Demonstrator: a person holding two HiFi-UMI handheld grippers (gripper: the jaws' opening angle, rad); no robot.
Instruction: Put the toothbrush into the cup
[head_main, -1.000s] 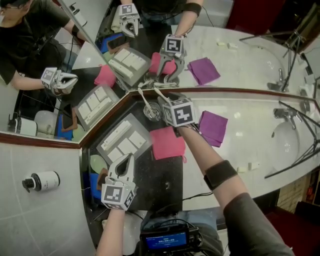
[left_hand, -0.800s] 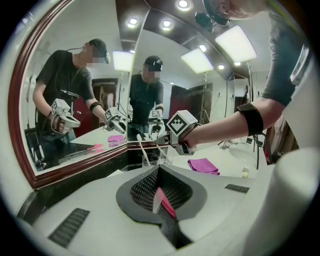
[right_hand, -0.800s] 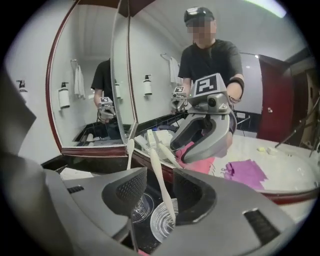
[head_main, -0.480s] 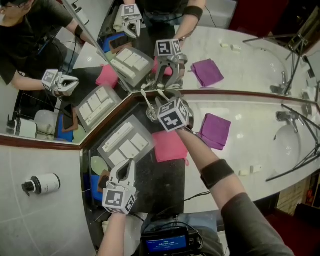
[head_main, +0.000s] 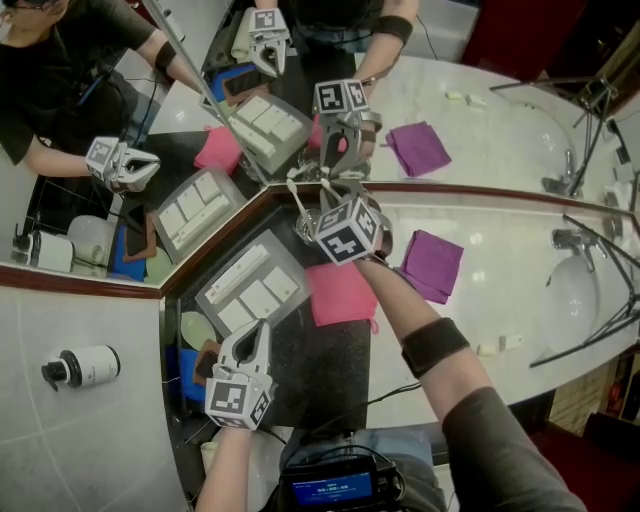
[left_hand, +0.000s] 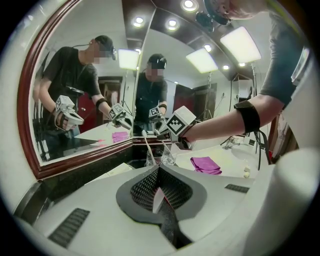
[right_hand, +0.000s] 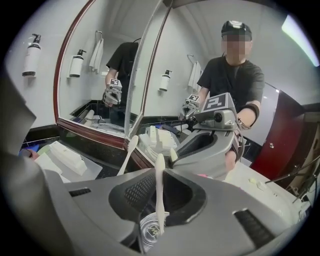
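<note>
Two white toothbrushes stand in the mirror corner, in clear glass cups (head_main: 305, 228). In the right gripper view one toothbrush (right_hand: 159, 192) rises upright from the cup (right_hand: 149, 231), and the second toothbrush (right_hand: 128, 154) leans off to the left. My right gripper (head_main: 322, 215) hovers over that cup. Its jaws (right_hand: 160, 175) are closing with the upright toothbrush between them, and a gap shows on both sides of the handle. My left gripper (head_main: 257, 333) rests low over the black counter, shut and empty (left_hand: 159, 194), far from the cups (left_hand: 159, 160).
A grey tray (head_main: 248, 285) with white boxes lies left of the cups. A pink cloth (head_main: 338, 292) is below them and a purple cloth (head_main: 432, 262) to the right. The wood-framed mirrors meet just behind. A sink (head_main: 570, 285) and faucet (head_main: 565, 238) lie at far right.
My right gripper has rolled at the wrist and shifted slightly left toward the mirror corner. The left gripper has stayed where it was.
</note>
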